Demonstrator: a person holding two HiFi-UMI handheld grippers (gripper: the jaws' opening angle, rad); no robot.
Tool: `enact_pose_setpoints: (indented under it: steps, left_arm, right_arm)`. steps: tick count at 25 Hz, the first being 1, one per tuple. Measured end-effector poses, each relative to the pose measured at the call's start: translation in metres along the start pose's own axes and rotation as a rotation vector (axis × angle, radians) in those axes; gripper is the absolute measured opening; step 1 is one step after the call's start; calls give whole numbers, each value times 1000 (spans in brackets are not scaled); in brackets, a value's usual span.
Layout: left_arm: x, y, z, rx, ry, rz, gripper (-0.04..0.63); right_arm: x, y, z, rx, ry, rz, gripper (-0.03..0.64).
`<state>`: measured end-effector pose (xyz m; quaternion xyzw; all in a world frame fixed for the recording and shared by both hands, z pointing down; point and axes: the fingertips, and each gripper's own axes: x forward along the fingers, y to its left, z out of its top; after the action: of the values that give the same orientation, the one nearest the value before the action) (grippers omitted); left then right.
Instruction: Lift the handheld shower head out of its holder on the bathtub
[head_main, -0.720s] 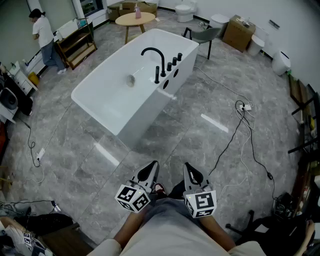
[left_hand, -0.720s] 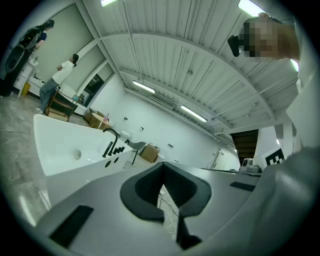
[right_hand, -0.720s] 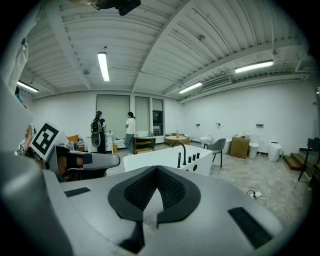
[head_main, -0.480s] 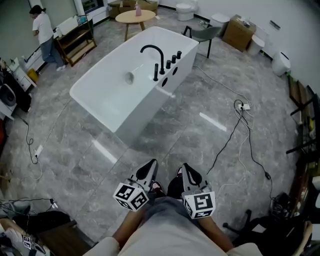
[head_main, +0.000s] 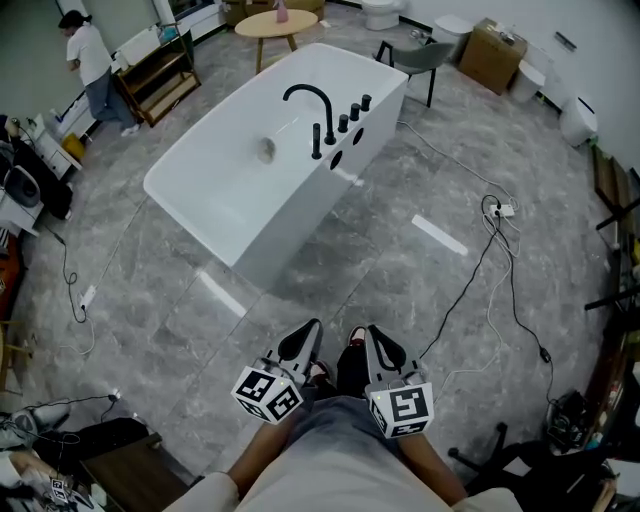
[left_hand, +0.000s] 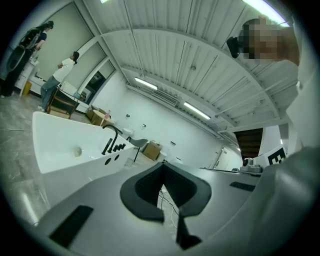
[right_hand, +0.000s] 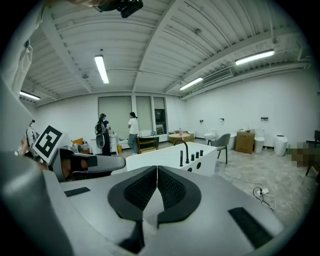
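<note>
Standing at the far left, well away from you, is a person (head_main: 90, 65). Ahead lies the tub (head_main: 300, 215), set slantwise on the floor. The shower head (head_main: 317, 142) stands upright in its holder on the tub's right-hand rim, just beside the curved spout (head_main: 305, 97), with three knobs (head_main: 354, 112) in a row to its right. Your left gripper (head_main: 307, 333) is closed tight on nothing, low by your lap; your right gripper (head_main: 379, 338), just beside it, is likewise closed and empty. Both are well apart from the tub. Cables (head_main: 497, 260) trail rightward.
</note>
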<state>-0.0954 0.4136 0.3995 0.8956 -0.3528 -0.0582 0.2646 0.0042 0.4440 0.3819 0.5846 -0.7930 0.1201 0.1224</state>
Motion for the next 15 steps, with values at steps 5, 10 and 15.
enact_pose_setpoints:
  steps: [5,10,15]
  left_arm:
    - [39,6,12,-12,-2,24,3]
    - [92,6,24,-9,9,38,3]
    - [140,10,34,25,6,48,3]
  right_arm:
    - [29,-30,16,10,-3,36,20]
    - [57,-71,28,26,12,71,20]
    - [81,-110,36,32,4,92,20]
